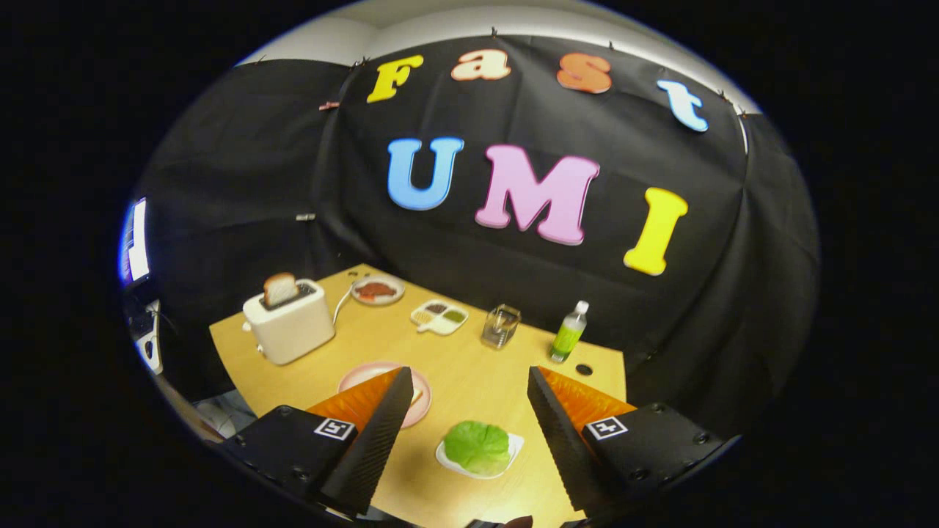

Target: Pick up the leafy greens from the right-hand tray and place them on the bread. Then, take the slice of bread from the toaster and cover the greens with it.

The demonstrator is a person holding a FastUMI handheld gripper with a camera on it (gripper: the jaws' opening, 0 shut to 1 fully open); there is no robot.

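Found no readable word, brand or number anywhere among the things laid out. Noted only two square black-and-white coded markers (pixel 334 428), one behind each finger of the gripper (pixel 467 371), whose fingers stood wide apart with the leafy greens (pixel 477 446) lying between them. Could not make out the print on the green bottle (pixel 568 334).

It was a staged recording booth dressed as a breakfast corner rather than a real kitchen. Black cloth (pixel 242 183) hung clipped as walls around a small wooden counter (pixel 469 367) set with a toaster (pixel 290 323), food plates and a drink bottle (pixel 568 331), while a lit monitor (pixel 134 242) stood beside it.
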